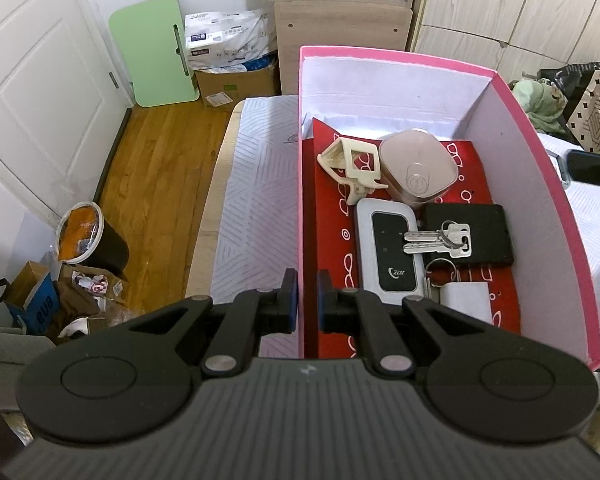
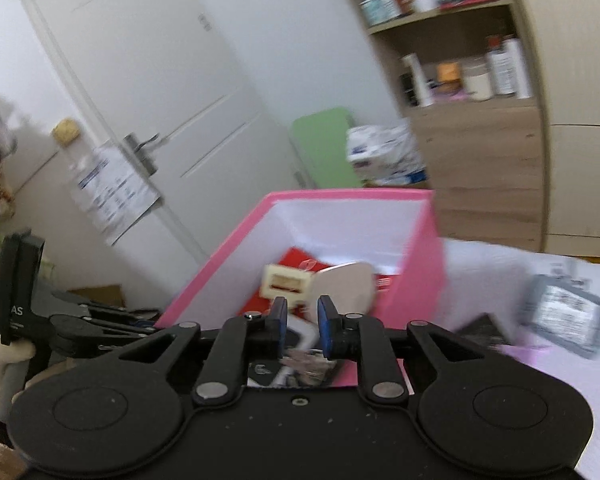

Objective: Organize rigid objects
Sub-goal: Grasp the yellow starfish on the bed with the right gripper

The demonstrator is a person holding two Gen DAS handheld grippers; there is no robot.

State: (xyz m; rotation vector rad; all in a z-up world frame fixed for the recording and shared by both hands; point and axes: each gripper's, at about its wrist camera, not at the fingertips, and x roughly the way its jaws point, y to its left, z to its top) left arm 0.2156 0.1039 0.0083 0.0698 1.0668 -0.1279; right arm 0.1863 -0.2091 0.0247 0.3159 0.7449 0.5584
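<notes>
A pink box (image 1: pixel 540 148) with white inner walls and a red patterned lining stands on the bed. Inside lie a cream plastic clip (image 1: pixel 354 168), a pinkish rounded container (image 1: pixel 418 170), a grey-and-black device (image 1: pixel 390 254), a black wallet (image 1: pixel 486 232) with a bunch of keys (image 1: pixel 440 238) on it, and a small white item (image 1: pixel 466 298). My left gripper (image 1: pixel 307 300) is shut on the box's left wall. My right gripper (image 2: pixel 302 326) hovers above the box (image 2: pixel 420 280), jaws slightly apart and empty; its view is blurred.
A grey packet (image 2: pixel 564 318) and a dark flat object (image 2: pixel 484 330) lie on the white bedcover right of the box. A wooden floor (image 1: pixel 156 184), a bin (image 1: pixel 88 236) and clutter are to the left. A shelf unit (image 1: pixel 340 12) stands behind.
</notes>
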